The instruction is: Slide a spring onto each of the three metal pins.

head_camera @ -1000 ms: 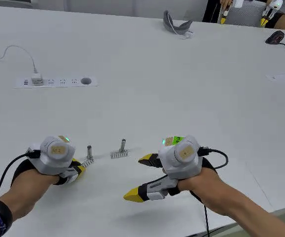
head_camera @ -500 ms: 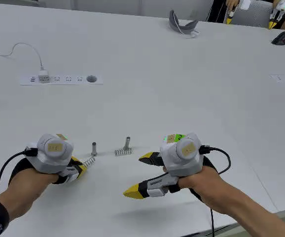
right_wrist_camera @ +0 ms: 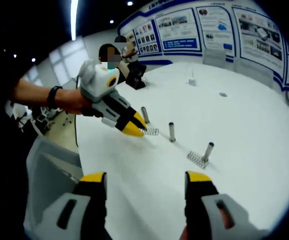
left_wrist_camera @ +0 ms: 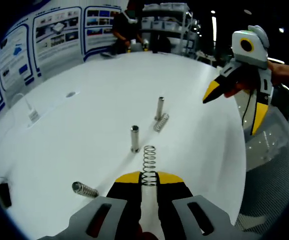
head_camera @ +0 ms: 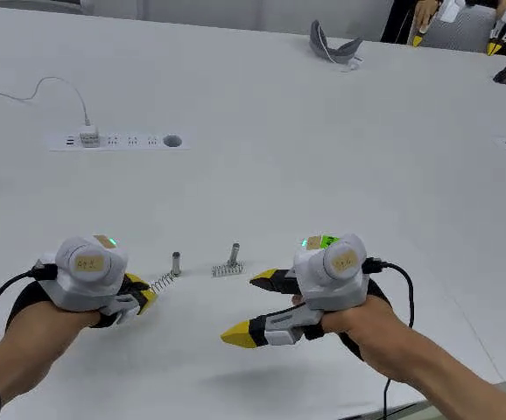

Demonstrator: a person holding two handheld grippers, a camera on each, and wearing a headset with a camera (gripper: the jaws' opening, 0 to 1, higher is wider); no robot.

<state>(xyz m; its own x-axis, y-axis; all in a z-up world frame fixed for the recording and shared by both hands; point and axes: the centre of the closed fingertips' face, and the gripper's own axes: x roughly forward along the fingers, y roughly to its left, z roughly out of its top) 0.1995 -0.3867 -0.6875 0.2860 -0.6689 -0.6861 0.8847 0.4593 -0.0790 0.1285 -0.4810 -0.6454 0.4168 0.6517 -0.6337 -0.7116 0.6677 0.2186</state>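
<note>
The headset camera has swung a little to the left, so everything on the table sits further right in the head view — the things themselves have not moved. Against that shift the left gripper has eased slightly back from the nearest pin — the spring pinched in its jaws goes with it, its free end now just beside the pin's foot.

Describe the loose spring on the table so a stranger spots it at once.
On the white table, find the upright pin nearest the right gripper. The spring lies flat at its foot. Unlike the other spring, pinched in the left gripper, nothing holds it.
</note>
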